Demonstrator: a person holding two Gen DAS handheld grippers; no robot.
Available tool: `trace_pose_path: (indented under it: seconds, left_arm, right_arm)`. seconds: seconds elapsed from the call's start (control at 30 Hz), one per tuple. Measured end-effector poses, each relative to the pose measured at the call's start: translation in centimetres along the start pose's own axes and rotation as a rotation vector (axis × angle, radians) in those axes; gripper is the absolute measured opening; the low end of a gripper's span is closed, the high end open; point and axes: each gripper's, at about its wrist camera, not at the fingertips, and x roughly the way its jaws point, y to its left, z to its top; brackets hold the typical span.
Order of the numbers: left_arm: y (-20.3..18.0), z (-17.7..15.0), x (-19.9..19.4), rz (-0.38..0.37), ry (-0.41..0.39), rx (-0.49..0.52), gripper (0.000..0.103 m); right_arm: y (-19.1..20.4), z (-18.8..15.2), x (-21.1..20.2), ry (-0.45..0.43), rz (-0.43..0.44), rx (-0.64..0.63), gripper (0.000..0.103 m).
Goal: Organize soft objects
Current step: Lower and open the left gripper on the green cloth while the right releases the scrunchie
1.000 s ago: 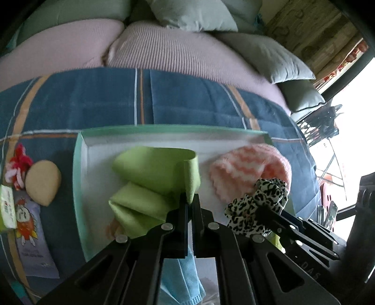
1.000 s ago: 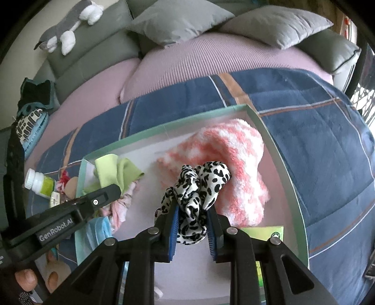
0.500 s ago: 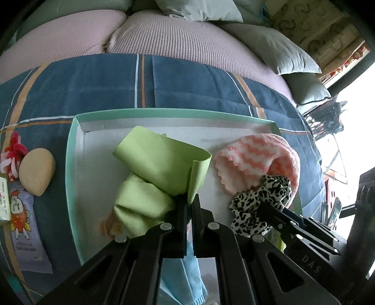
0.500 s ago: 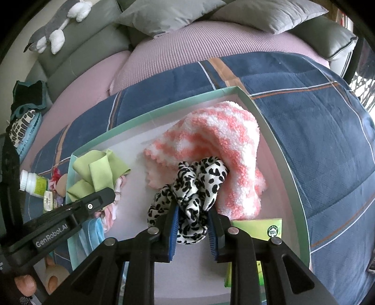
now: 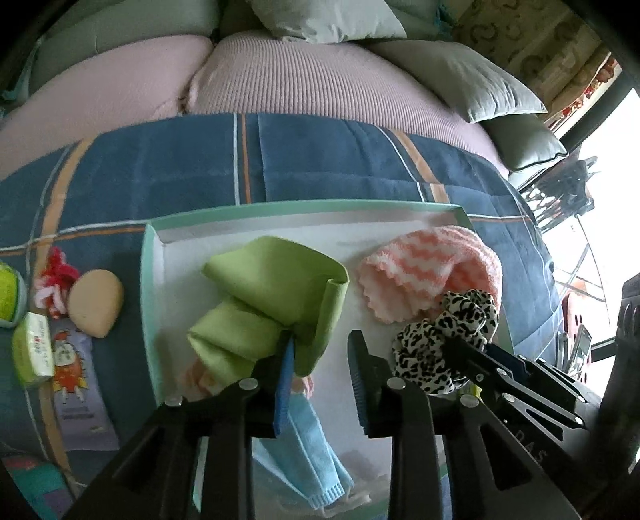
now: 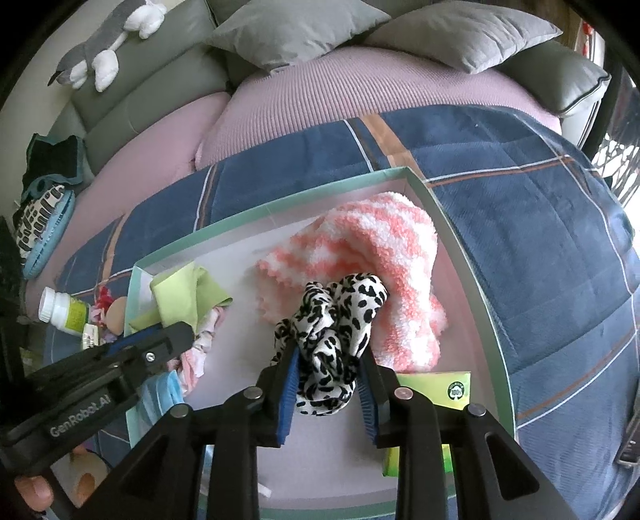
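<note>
A mint-rimmed white tray [image 5: 149, 304] [image 6: 460, 256] lies on a blue plaid blanket. In its left part lies a folded green cloth [image 5: 264, 276] [image 6: 180, 292]. My left gripper [image 5: 322, 344] [image 6: 176, 332] is opening; an upright fold of the cloth stands in the gap against the left pad, and the right pad is clear of it. A pink-and-white fuzzy knit [image 5: 432, 276] [image 6: 384, 248] fills the tray's right part. In front of it my right gripper [image 6: 329, 354] [image 5: 452, 344] is shut on a leopard-print scrunchie [image 6: 332, 320] [image 5: 444, 332], its jaws easing apart with the fabric filling the gap.
A light blue cloth [image 5: 308, 440] and a green packet [image 6: 440, 388] lie at the tray's near edge. Left of the tray are a beige sponge [image 5: 94, 300], a red-and-white pom [image 5: 54, 276], a sachet [image 5: 76, 380] and a bottle [image 6: 64, 308]. Grey pillows [image 6: 460, 36] line the back.
My left gripper's jaws have parted and let go of the green cloth, which stays folded in the tray. The right gripper's jaws have widened slightly around the scrunchie.
</note>
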Motion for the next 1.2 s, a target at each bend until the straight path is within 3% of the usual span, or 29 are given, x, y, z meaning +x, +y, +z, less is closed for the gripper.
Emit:
trace_pose_path:
  seconds: [0.17,0.43,0.47,0.5,0.57,0.77,0.9,0.97,1.2]
  left_arm:
    - [0.0,-0.2,-1.5,-0.006,-0.019,-0.006,0.036]
    - [-0.1,0.0,-2.4,0.021,-0.035,-0.007,0.04]
    - [-0.1,0.0,-2.4,0.032,-0.035,-0.006,0.044]
    - [0.0,0.0,-2.3,0.05,-0.038,-0.003,0.055]
    - [0.3,0.0,-2.2,0.088,-0.048,-0.006,0.071]
    - [2.2,0.1,-2.8,0.166,-0.108,-0.054,0.091]
    - [3.4,0.1,-3.2,0.215,-0.144,-0.081,0.091]
    - [3.7,0.1,-3.3,0.229,-0.16,-0.087,0.091]
    - [4.5,0.1,-3.9,0.269,-0.195,-0.107,0.091]
  right_arm:
    - [0.1,0.0,-0.9,-0.016,0.001,-0.007,0.037]
    - [0.3,0.0,-1.0,-0.011,-0.027,-0.014,0.037]
    - [0.3,0.0,-0.9,-0.01,-0.032,-0.015,0.038]
    - [0.3,0.0,-0.9,-0.011,-0.04,-0.021,0.041]
    - [0.5,0.0,-1.0,-0.019,-0.06,-0.036,0.061]
    - [1.1,0.1,-1.3,-0.057,-0.138,-0.087,0.088]
    - [1.3,0.1,-1.7,-0.083,-0.149,-0.111,0.089]
    - [1.5,0.1,-1.8,-0.093,-0.155,-0.121,0.103]
    - [1.8,0.2,-2.4,-0.121,-0.143,-0.117,0.103]
